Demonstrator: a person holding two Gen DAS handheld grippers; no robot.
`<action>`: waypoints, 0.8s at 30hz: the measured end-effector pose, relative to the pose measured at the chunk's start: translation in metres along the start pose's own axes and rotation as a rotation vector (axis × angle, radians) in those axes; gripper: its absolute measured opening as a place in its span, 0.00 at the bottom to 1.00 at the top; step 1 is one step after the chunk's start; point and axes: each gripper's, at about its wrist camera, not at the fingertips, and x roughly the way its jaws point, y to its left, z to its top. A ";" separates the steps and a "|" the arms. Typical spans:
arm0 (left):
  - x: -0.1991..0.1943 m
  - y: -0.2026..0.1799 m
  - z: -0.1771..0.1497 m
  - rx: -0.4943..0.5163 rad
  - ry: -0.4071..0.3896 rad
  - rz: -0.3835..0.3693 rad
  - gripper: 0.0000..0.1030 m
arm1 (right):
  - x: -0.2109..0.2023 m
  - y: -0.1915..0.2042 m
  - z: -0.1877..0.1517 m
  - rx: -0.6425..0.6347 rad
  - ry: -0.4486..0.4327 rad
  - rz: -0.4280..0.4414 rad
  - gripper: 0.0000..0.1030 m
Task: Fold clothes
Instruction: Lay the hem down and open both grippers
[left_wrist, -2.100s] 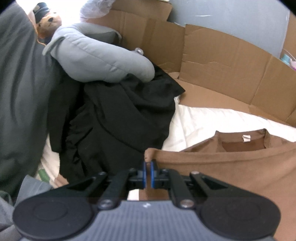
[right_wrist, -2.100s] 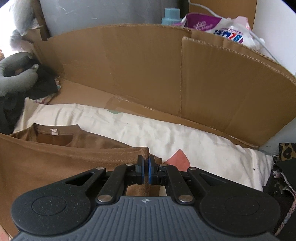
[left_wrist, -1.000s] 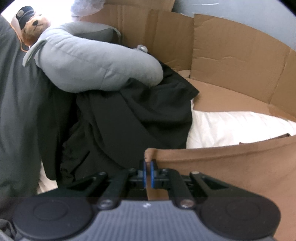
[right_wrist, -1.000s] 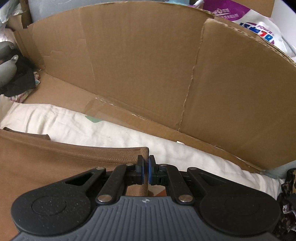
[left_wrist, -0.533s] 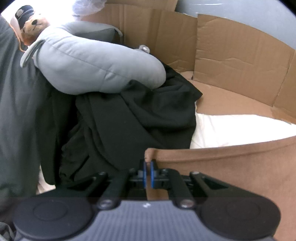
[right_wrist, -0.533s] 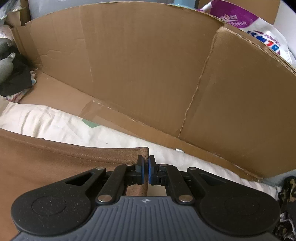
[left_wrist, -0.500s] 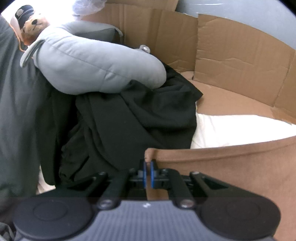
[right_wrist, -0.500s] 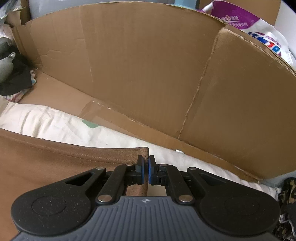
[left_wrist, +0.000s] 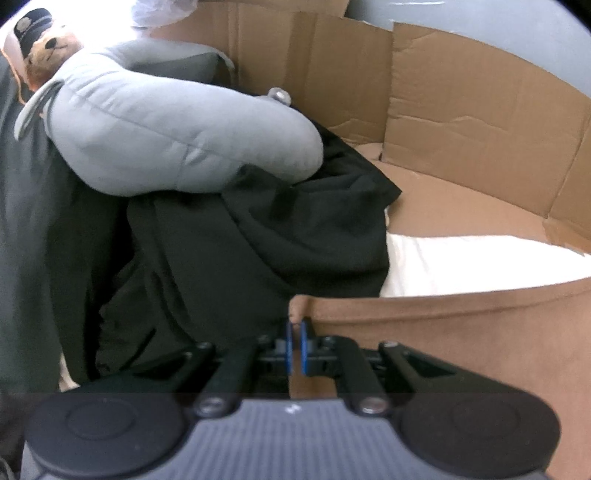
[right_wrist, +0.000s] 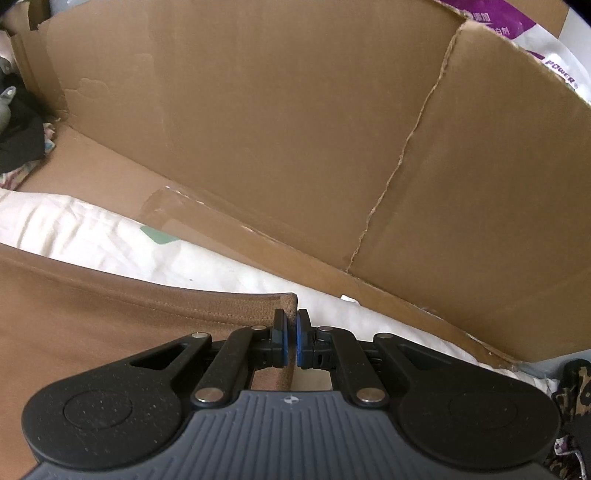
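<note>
A brown shirt is stretched between both grippers above a white sheet. In the left wrist view my left gripper is shut on the shirt's left corner, whose edge runs off to the right. In the right wrist view my right gripper is shut on the brown shirt at its right corner, the hemmed edge running off to the left. The raised cloth hides the rest of the shirt and the bed under it.
A pile of black clothes lies left of the shirt, with a grey neck pillow on top and a teddy bear behind. Cardboard walls ring the white sheet. A purple-and-white bag stands behind the cardboard.
Both grippers carried the shirt's held edge toward the far cardboard wall; the collar and label seen earlier are now hidden behind the raised edge. Both grips are unchanged.
</note>
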 end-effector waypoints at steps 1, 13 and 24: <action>0.000 -0.001 -0.001 0.001 0.000 0.002 0.05 | 0.001 0.000 0.000 0.003 -0.002 -0.001 0.02; -0.019 0.006 -0.015 -0.027 -0.005 -0.022 0.37 | -0.014 -0.012 -0.010 0.045 -0.052 0.100 0.10; -0.074 0.021 -0.078 -0.093 0.016 -0.090 0.38 | -0.056 -0.024 -0.086 0.079 -0.062 0.175 0.10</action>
